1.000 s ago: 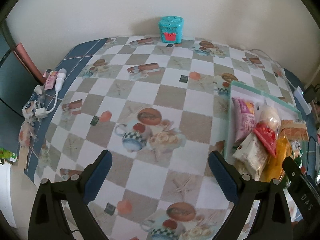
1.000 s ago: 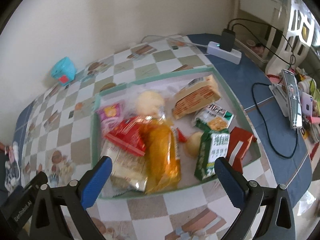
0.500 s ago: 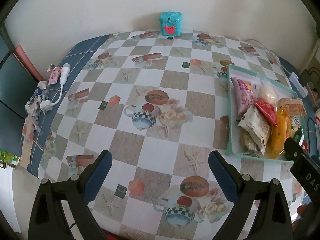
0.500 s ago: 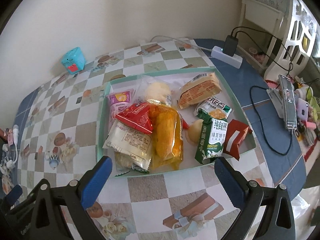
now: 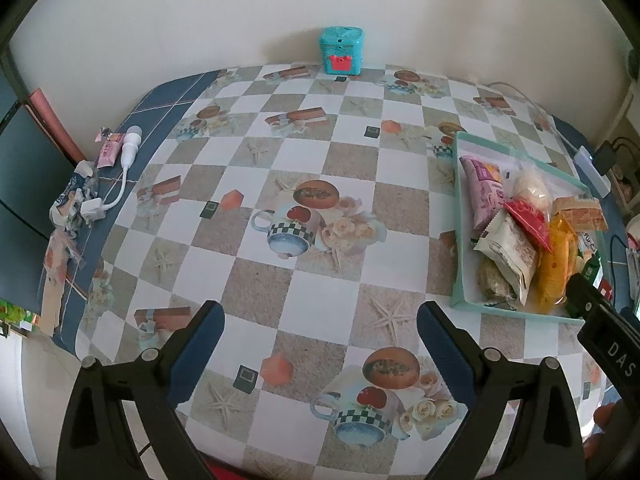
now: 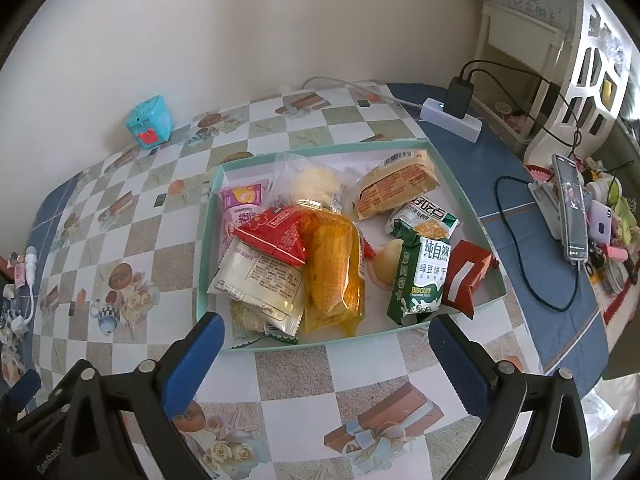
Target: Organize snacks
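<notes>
Snacks fill a shallow teal tray (image 6: 456, 184) that sits on the right part of the checked tablecloth (image 5: 280, 152). Along its left side lie a pink packet (image 6: 240, 208), a red packet (image 6: 276, 232) and, under that, a white wrapper (image 6: 260, 280). A long orange bag (image 6: 332, 268) runs down the middle, with a clear bag holding a pale bun (image 6: 312, 184) at the far end. To the right are a tan wrapped cake (image 6: 396, 184), a small green-and-white pack (image 6: 424, 220), a green biscuit bag (image 6: 420, 280) and a red pack (image 6: 464, 280) leaning on the right wall.

Something pale and round between the orange bag and the biscuit bag is mostly covered, and a greenish pack under the white wrapper shows only at its near edge. From the left wrist view the tray's right half is cut off behind the other tool.

A teal box (image 5: 341, 51) stands by the far wall, well apart from the tray.

The left gripper (image 5: 318, 332) is spread wide over bare cloth; the right gripper (image 6: 326, 346) is spread wide too, just near of the tray's front wall, holding nothing. Compared with a second ago, both cameras have pulled back, so more of the table shows and the tray looks farther off.
</notes>
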### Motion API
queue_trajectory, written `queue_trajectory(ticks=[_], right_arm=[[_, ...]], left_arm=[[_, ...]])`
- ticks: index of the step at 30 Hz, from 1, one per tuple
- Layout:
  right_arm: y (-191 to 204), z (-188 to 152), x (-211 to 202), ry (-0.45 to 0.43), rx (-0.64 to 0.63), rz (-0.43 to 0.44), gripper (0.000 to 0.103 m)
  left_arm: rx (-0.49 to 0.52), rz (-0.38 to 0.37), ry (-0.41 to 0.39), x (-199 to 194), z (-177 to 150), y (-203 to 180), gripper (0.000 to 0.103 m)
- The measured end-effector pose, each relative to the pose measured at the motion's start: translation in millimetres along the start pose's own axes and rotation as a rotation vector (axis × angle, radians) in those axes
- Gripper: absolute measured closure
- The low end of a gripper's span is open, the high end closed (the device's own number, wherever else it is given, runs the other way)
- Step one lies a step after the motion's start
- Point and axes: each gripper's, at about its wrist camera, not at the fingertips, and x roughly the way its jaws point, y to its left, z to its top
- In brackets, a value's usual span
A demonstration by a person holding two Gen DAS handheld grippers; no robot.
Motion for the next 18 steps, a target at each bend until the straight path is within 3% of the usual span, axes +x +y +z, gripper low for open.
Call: queue_trajectory(ticks=[18], right_arm=[[3.5, 1.1, 5.3, 0.017, -0.021, -0.001, 0.0]], left_arm=[[-0.015, 0.021, 0.025, 10.5, 4.4, 7.8, 0.006]])
